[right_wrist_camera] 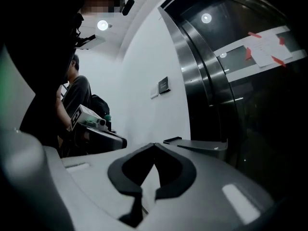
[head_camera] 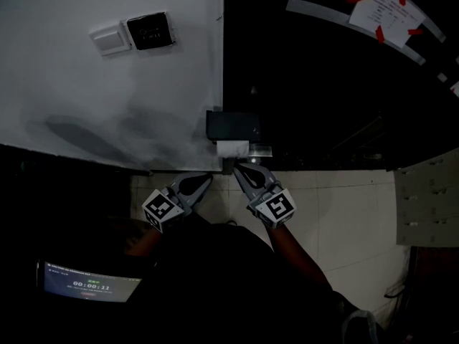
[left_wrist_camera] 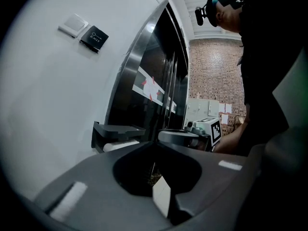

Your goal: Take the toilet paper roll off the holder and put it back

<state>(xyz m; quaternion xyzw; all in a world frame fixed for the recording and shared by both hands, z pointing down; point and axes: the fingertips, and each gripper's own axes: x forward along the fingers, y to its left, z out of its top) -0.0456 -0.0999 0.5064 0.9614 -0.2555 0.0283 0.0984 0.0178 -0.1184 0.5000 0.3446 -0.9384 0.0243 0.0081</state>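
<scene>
In the head view a dark toilet paper holder (head_camera: 233, 126) is fixed at the edge of the white wall. The white roll (head_camera: 232, 147) sits under its cover. Both grippers are held just below it. My left gripper (head_camera: 208, 178) points up toward the holder from the lower left, shut and empty. My right gripper (head_camera: 239, 166) has its tip close under the roll, also shut with nothing in it. The left gripper view shows the holder (left_wrist_camera: 115, 130) and the roll (left_wrist_camera: 120, 146) beyond its closed jaws. In the right gripper view the holder's cover (right_wrist_camera: 202, 146) lies just past the closed tips.
A white switch plate (head_camera: 111, 39) and a dark exit button (head_camera: 150, 30) are on the wall above. To the right is a dark glass door with a paper taped on it (head_camera: 384, 9). Below are a tiled floor (head_camera: 337, 206), a lit screen (head_camera: 90, 284) and a perforated panel (head_camera: 428, 196).
</scene>
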